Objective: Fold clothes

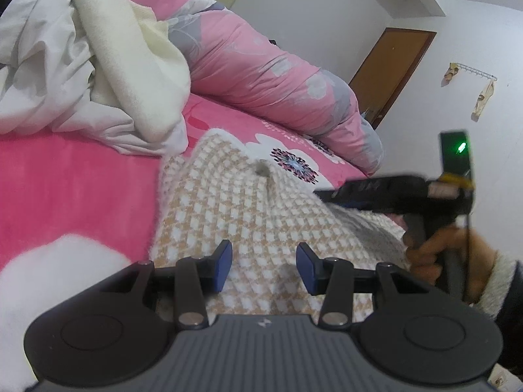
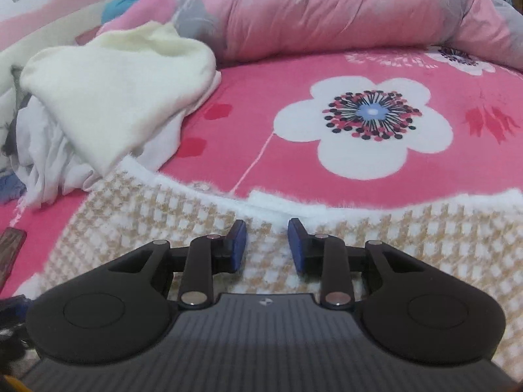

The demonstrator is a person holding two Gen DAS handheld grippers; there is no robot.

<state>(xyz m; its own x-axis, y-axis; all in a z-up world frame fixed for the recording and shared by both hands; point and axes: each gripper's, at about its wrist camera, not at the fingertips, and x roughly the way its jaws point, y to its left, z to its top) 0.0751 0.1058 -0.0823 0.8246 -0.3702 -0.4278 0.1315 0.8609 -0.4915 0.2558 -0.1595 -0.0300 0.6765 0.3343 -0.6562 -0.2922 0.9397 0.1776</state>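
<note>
A fuzzy tan-and-white checked garment [image 1: 248, 209] lies spread on the bed [image 1: 72, 176], over a pink sheet printed with white flowers. The left tool [image 1: 264, 266] hangs just above the middle of this garment, its 2 blue pads parted with only checked fabric showing below the gap; nothing is pinched between them. In the left wrist view the right tool [image 1: 322, 193] reaches in from the right side, low over the garment's far part, with a hand [image 1: 438, 254] in a pale knit cuff on its handle; a green light glows on its top.

From the right wrist view, the right tool [image 2: 266, 245] sits over the checked garment [image 2: 157, 215] close to its white fluffy edge, which runs across just beyond the fingertips. Its pads stand apart, more narrowly than the left tool's, and no cloth is caught between them.

Beyond the garment's left corner, a heap of cream and white clothes [image 2: 111, 104] lies touching it. A rolled pink floral quilt [image 2: 327, 9] runs along the far side of the bed.
</note>
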